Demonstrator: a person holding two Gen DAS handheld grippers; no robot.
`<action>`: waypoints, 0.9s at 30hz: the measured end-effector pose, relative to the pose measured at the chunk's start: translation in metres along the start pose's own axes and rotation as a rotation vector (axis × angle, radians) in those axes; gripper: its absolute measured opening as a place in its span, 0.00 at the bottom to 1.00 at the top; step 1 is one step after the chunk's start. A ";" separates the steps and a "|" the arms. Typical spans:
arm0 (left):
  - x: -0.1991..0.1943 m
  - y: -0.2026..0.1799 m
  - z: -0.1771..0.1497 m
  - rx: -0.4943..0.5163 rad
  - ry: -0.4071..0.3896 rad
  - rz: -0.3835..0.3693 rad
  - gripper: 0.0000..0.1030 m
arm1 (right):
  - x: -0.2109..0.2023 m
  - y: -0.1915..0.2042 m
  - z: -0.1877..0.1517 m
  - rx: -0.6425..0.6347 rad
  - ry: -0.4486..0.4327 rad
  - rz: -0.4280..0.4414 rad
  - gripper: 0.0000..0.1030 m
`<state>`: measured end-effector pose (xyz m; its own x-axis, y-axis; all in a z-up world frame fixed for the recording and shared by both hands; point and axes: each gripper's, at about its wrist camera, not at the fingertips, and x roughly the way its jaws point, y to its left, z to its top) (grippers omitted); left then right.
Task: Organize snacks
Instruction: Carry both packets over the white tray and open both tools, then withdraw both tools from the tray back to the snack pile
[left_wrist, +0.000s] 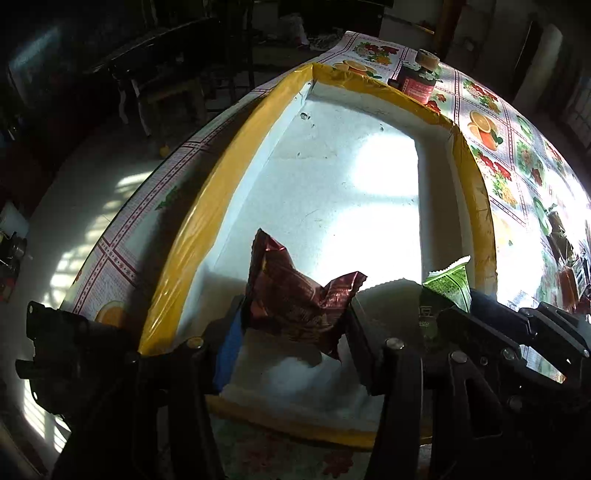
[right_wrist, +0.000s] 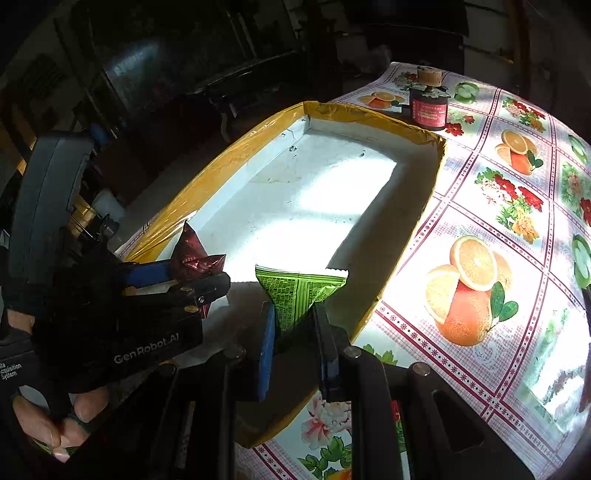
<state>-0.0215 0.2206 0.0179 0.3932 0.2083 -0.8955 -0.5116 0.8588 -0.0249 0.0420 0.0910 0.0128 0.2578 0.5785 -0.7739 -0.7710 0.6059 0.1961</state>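
Above a white foam box (left_wrist: 369, 177) with a yellow-taped rim, the left gripper (left_wrist: 295, 321) pinches a crinkled maroon foil packet (left_wrist: 295, 299); the right gripper (right_wrist: 293, 339) clamps a green wrapper (right_wrist: 295, 291), its lower end hidden.

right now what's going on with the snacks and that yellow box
A person holds a gripper in each hand over the yellow-rimmed white foam box on the fruit-print tablecloth. The left gripper has a crinkled dark red snack packet between its fingers; the right gripper is shut on a green snack packet. Both packets hang above the box's near end, not yet released. A red jar stands behind the box.
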 end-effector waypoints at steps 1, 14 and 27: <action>0.000 -0.001 -0.001 0.011 -0.004 0.004 0.54 | -0.003 0.000 -0.003 0.000 -0.003 -0.014 0.18; -0.035 -0.014 -0.003 -0.032 -0.064 -0.027 0.61 | -0.093 -0.048 -0.041 0.204 -0.241 0.125 0.52; -0.081 -0.132 -0.035 0.170 -0.098 -0.219 0.65 | -0.288 -0.134 -0.167 0.536 -1.198 0.366 0.88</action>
<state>-0.0129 0.0740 0.0784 0.5566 0.0462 -0.8295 -0.2741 0.9527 -0.1309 -0.0260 -0.2477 0.1087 0.6435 0.6993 0.3112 -0.6557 0.2939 0.6955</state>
